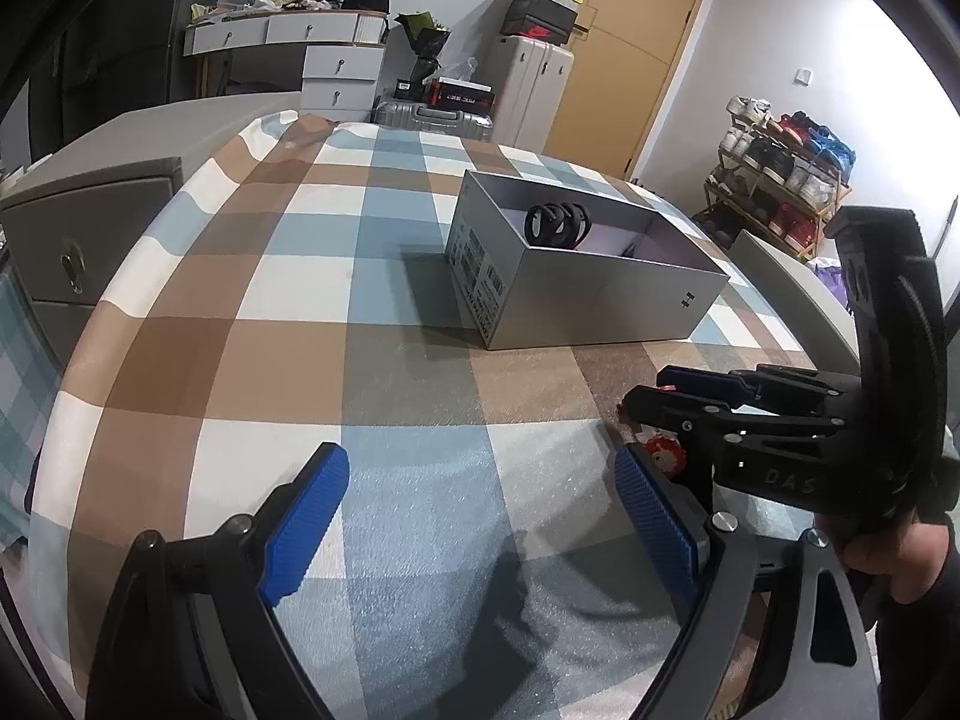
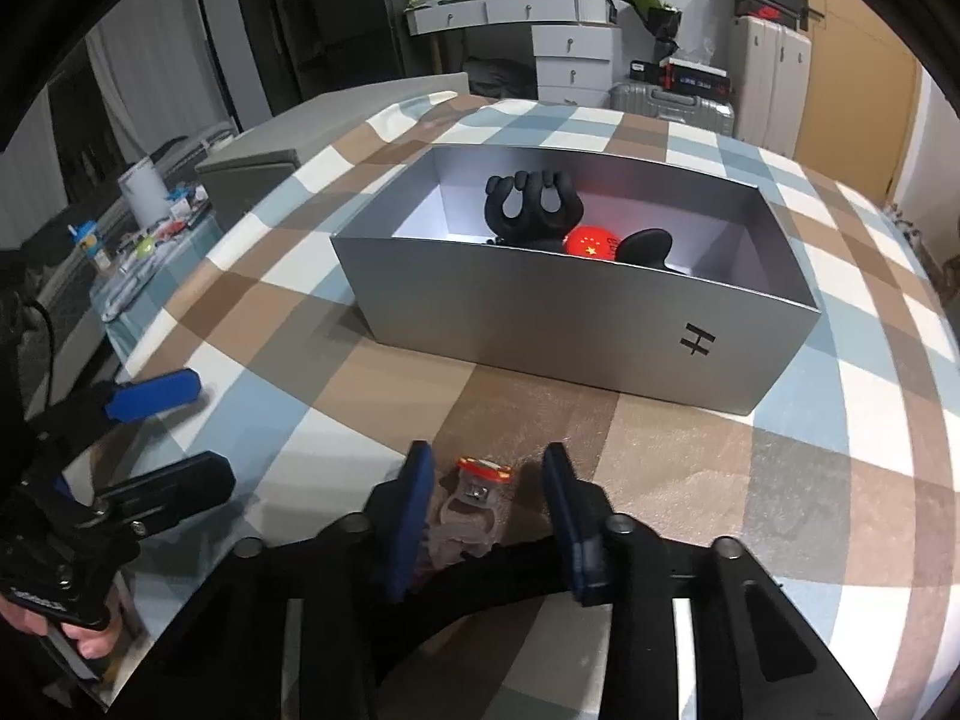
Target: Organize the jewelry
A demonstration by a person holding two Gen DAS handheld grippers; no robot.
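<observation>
A silver open box (image 2: 540,324) stands on the checked cloth; it also shows in the left wrist view (image 1: 600,300). Inside lie a black claw clip (image 2: 534,204), a red round piece (image 2: 594,241) and another black clip (image 2: 645,246). A small clear clip with a red top (image 2: 474,498) lies on the cloth between the fingers of my right gripper (image 2: 489,480), which is open around it. The clip's red top (image 1: 663,456) shows under the right gripper (image 1: 654,396) in the left wrist view. My left gripper (image 1: 480,492) is open and empty above the cloth.
The checked cloth (image 1: 300,300) covers the table. A grey cabinet (image 1: 78,228) stands at the left. Small bottles and clutter (image 2: 144,228) lie on a low surface at far left. Suitcases, a dresser and a shoe rack (image 1: 780,168) stand beyond the table.
</observation>
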